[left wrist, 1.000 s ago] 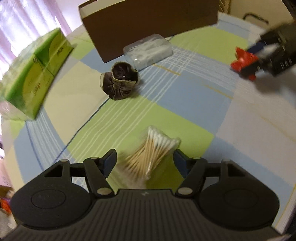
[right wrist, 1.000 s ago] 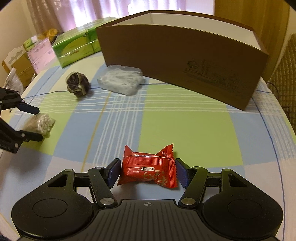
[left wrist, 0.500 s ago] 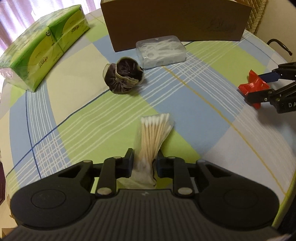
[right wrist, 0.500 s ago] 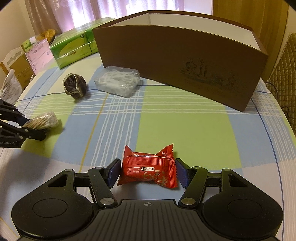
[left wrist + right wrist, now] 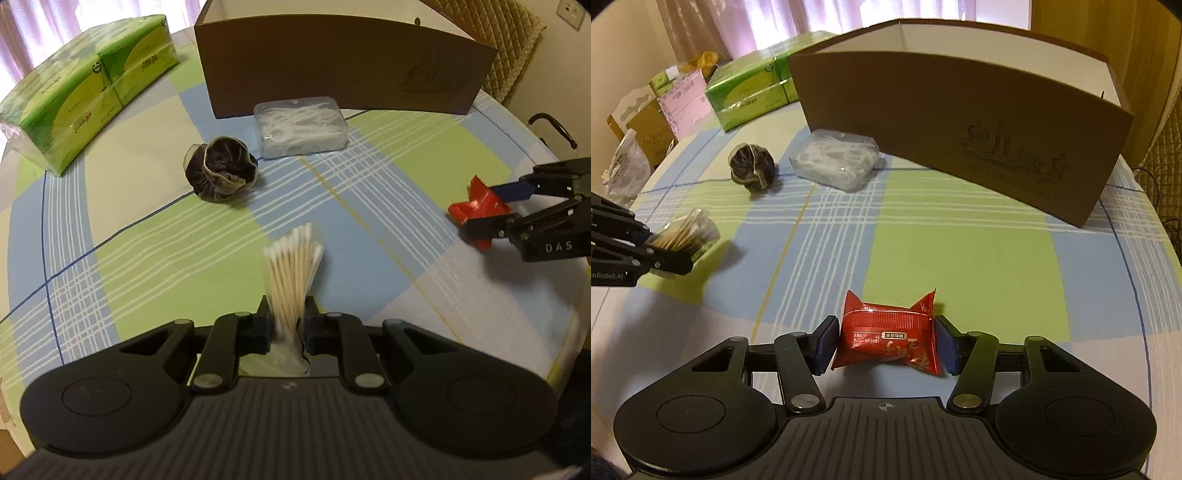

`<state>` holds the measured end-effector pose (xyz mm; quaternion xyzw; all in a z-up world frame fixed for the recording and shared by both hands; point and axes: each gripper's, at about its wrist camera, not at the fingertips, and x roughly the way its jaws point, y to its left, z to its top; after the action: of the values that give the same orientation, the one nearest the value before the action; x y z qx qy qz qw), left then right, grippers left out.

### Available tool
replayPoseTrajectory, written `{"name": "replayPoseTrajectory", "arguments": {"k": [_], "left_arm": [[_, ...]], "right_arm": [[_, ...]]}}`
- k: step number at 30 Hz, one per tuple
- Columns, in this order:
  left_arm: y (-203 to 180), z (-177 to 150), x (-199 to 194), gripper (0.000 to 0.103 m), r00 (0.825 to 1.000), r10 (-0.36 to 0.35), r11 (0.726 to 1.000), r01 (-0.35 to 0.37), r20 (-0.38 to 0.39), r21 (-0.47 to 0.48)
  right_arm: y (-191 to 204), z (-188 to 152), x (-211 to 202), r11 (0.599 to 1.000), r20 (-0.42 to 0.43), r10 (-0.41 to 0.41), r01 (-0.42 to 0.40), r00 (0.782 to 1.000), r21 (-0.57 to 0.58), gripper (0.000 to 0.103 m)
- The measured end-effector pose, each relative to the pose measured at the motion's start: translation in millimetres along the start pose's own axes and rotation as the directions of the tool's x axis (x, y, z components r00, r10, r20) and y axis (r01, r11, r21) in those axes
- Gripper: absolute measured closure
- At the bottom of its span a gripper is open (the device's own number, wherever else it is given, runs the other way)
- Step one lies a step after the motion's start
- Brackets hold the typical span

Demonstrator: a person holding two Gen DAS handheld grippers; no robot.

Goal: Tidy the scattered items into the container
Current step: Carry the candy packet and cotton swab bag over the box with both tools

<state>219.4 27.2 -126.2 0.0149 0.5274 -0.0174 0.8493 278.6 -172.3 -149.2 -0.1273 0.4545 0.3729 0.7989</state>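
Note:
My left gripper (image 5: 287, 325) is shut on a clear bag of cotton swabs (image 5: 291, 273), held just above the checked tablecloth; it also shows in the right wrist view (image 5: 683, 236). My right gripper (image 5: 886, 343) is shut on a red snack packet (image 5: 886, 334), seen from the left wrist view (image 5: 476, 206) at the right. The brown cardboard box (image 5: 343, 70) (image 5: 960, 122) stands open at the far side. A dark scrunchie (image 5: 221, 168) (image 5: 751, 170) and a clear plastic case of floss picks (image 5: 301, 125) (image 5: 836, 160) lie in front of the box.
A green tissue pack (image 5: 85, 99) (image 5: 753, 92) lies far left of the box. Pink and brown cartons (image 5: 665, 110) sit beyond the table's left edge. A quilted chair back (image 5: 506, 48) stands behind the box on the right.
My left gripper closed on the cotton swab bag and lifted it slightly. My right gripper closed its jaws onto the red packet.

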Motion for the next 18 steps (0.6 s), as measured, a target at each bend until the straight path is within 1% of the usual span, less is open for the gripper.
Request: {"name": "replayPoseTrajectory", "arguments": {"k": [5,11,18], "left_arm": [[-2.5,3.3,-9.9,0.091,0.999,-0.040,0.997,0.041,0.023,-0.066],[-13.2,20.7,-29.2,0.091,0.995,-0.043,0.997,0.049,0.087,-0.061],[-20.8,57.9,-46.7,0.091,0.979,-0.078,0.994,0.091,0.189,-0.059]], "right_arm": [[-8.1,-0.6,-7.0,1.000,0.012,0.012,-0.012,1.000,0.007,0.045],[-15.1,7.2,-25.6,1.000,0.060,0.027,-0.026,0.998,-0.017,0.045],[-23.8,33.1,-51.7,0.998,0.145,0.047,-0.042,0.988,-0.042,0.045]]}}
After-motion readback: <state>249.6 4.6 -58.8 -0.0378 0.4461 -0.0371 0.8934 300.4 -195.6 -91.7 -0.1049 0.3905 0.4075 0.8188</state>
